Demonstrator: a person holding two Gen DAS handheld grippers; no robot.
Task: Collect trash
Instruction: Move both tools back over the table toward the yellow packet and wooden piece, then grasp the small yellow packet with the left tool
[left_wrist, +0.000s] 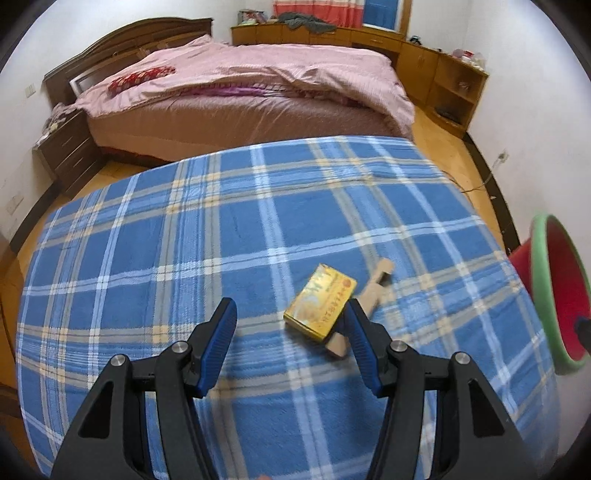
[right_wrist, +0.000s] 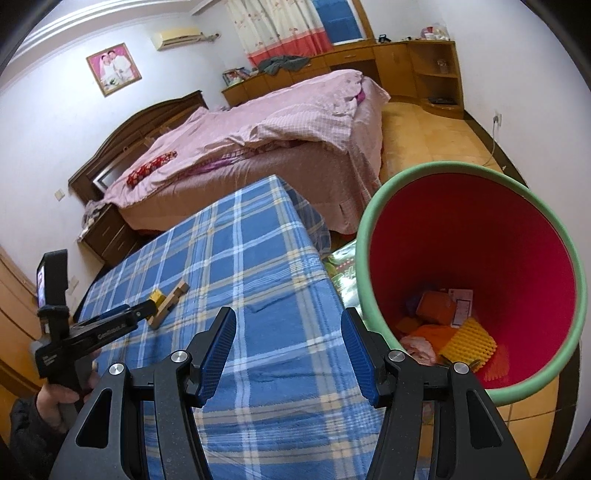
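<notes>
Left gripper (left_wrist: 290, 317), jaws apart and empty, hovers by a yellow box (left_wrist: 320, 302) lying on a wooden piece (left_wrist: 373, 295) on the plaid blanket (left_wrist: 184, 240); right gripper (right_wrist: 288, 328), also spread, sits beside the red bin (right_wrist: 480, 236) holding trash

A surface covered with a blue plaid blanket (left_wrist: 184, 258) fills the middle of the left wrist view. Lower right of centre on it lies a yellow box (left_wrist: 320, 301), resting partly on top of a wooden block piece (left_wrist: 376, 286).
</notes>
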